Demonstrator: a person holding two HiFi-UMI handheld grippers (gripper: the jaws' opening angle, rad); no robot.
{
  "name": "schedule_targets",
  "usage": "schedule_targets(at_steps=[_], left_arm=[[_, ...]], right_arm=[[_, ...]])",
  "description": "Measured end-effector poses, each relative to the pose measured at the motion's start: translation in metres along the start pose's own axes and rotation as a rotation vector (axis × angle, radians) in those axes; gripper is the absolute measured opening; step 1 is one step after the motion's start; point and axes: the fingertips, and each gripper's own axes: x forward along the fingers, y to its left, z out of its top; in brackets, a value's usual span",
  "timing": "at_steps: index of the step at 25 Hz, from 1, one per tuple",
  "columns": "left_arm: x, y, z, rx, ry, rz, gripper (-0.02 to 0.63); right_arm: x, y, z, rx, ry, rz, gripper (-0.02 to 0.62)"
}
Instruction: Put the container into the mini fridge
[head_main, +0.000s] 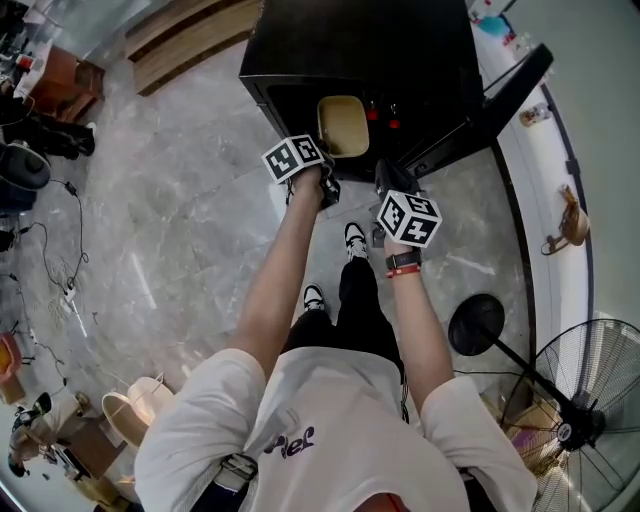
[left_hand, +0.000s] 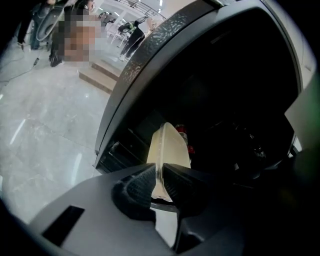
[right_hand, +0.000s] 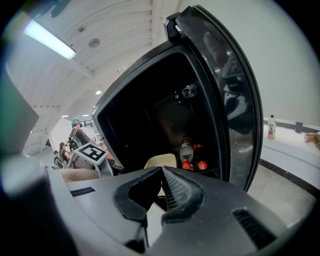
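A cream, shallow container (head_main: 343, 126) hangs at the mouth of the black mini fridge (head_main: 300, 40), whose door (head_main: 490, 100) swings open to the right. My left gripper (head_main: 325, 185) is shut on the container's near rim. In the left gripper view the pads (left_hand: 142, 182) pinch that thin rim and the container (left_hand: 167, 145) points into the dark fridge interior (left_hand: 225, 100). My right gripper (head_main: 385, 180) hovers just right of it, shut with nothing between its fingers. In the right gripper view its tips (right_hand: 161, 170) meet in front of the container (right_hand: 162, 161).
Red-capped bottles (right_hand: 186, 150) stand inside the fridge at the lower right, next to the container. The open door (right_hand: 230, 100) is on the right. A standing fan (head_main: 590, 400) and a black round base (head_main: 476, 324) sit on the floor at right. Wooden steps (head_main: 190, 35) are at the far left.
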Motion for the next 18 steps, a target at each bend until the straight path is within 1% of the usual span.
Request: schedule_targets(at_steps=[5,14,18], left_arm=[[0.011,0.002,0.006,-0.004,-0.009,0.011,0.054],[0.037,-0.003,0.020,0.020,-0.015,-0.001,0.054],[0.047,0.001,0.025,0.031,-0.018,0.007,0.054]], right_arm=[[0.009,-0.004,0.000,-0.006,0.008,0.010,0.015],[0.027,-0.017,-0.006,-0.003,0.021,0.019,0.015],[0.033,-0.022,-0.010,-0.005,0.029,0.023,0.015]])
